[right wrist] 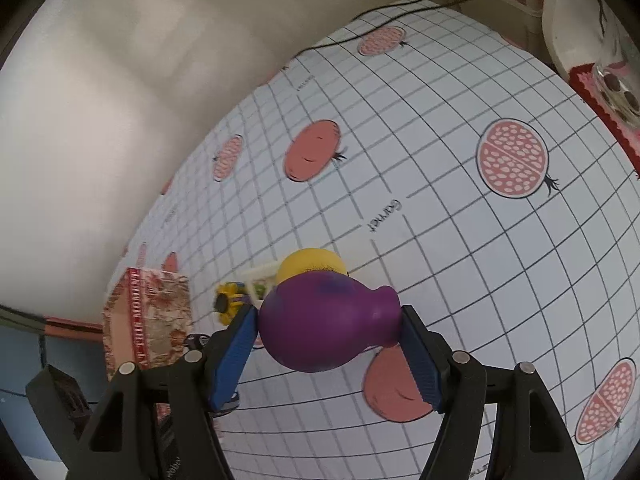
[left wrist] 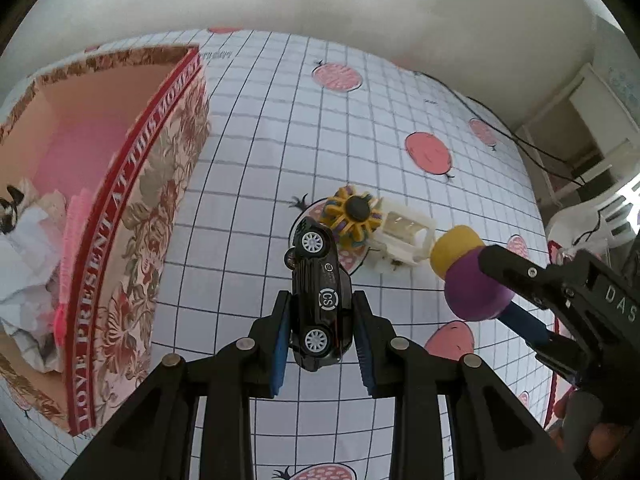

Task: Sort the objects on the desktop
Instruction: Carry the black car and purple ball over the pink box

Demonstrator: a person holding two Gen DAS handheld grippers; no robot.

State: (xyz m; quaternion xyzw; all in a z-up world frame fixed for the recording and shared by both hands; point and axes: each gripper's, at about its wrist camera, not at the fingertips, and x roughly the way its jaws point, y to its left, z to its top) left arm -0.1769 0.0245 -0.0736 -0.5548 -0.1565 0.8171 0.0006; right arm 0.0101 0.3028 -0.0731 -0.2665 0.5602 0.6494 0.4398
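From your left wrist, your left gripper (left wrist: 322,332) has its fingers clamped on the glossy black toy car (left wrist: 320,300) above the gridded desk (left wrist: 248,208) (floral cardboard box (left wrist: 132,220) at left). From your right wrist, your right gripper (right wrist: 330,354) clamps the purple-and-yellow rubber toy (right wrist: 320,324).

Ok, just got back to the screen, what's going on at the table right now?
Both tools are loaded. The left tool is shut on a black toy car, held clear of the checked tablecloth. The right tool grips a purple and yellow toy. A yellow spinner toy and a white plastic piece still lie on the cloth. The floral cardboard box stands open to the left, with crumpled paper inside.
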